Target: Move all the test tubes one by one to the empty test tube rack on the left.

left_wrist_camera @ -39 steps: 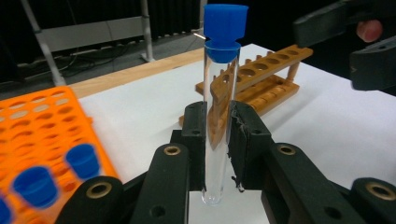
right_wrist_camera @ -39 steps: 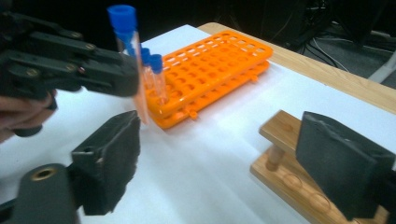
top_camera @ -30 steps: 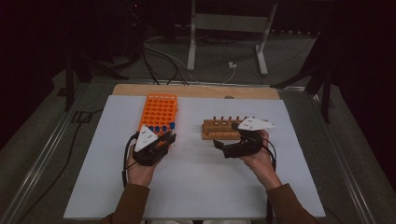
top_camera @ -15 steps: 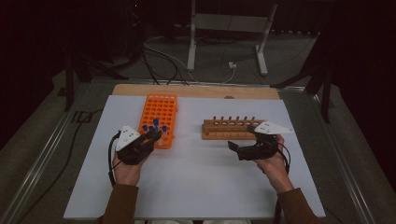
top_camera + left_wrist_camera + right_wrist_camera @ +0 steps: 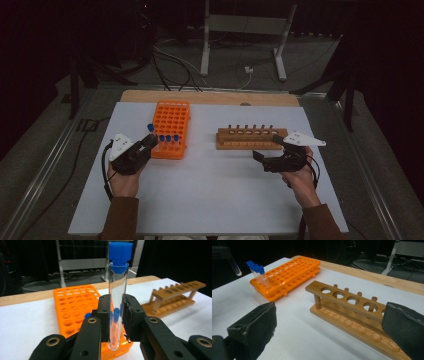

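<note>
The high view looks down from above the counter (image 5: 200, 200). Both gripper views sit low, probably just above it, sharing the orange rack (image 5: 72, 307) and wooden rack (image 5: 352, 312) ahead.

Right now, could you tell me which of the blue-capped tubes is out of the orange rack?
The tube clamped upright in the left gripper; the others stand in the orange rack.

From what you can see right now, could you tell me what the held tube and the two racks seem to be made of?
The tube in the left gripper looks like clear glass or hard plastic: see-through and glossy, with an opaque blue plastic-looking cap. The orange rack seems moulded plastic: uniform bright colour, slight sheen. The brown rack looks like varnished wood: visible grain, dowel posts.
</note>
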The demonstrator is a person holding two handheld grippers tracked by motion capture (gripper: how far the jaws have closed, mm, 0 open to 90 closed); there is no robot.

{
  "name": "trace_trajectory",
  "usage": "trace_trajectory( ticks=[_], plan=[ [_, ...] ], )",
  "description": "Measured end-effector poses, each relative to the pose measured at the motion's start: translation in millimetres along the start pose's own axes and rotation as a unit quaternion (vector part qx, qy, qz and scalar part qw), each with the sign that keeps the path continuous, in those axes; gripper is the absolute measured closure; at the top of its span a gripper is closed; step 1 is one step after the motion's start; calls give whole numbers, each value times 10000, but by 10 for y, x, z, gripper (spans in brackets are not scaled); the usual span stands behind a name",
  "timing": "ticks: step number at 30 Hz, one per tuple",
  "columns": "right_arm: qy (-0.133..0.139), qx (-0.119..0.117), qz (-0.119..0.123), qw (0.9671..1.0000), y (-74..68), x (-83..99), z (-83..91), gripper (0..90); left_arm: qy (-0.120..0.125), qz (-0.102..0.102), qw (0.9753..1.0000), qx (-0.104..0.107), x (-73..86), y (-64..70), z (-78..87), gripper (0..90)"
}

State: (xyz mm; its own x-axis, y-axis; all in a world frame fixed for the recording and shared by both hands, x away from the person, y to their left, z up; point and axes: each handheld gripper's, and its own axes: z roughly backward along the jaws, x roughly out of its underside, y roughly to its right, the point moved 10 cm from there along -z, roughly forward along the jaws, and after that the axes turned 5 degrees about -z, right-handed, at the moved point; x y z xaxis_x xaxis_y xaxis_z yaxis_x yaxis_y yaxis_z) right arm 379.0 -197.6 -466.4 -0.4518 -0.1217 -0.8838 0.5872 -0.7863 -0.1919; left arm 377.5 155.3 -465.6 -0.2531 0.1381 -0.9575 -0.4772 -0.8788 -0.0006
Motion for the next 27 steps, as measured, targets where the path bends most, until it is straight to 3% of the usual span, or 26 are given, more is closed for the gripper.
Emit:
trace_trajectory(
  ticks=[7,13,27],
  plan=[
    [102,18,-44,9999,49,-46,54,0,-19,-56,9994,-340,39,-144,27,781],
    [175,30,-135,9998,98,-64,95,0,-163,-159,9971,-720,120,-264,-80,782],
    [226,4,-185,9996,99,-75,101,0,-327,49,9970,-699,315,-321,-333,782]
  ],
)
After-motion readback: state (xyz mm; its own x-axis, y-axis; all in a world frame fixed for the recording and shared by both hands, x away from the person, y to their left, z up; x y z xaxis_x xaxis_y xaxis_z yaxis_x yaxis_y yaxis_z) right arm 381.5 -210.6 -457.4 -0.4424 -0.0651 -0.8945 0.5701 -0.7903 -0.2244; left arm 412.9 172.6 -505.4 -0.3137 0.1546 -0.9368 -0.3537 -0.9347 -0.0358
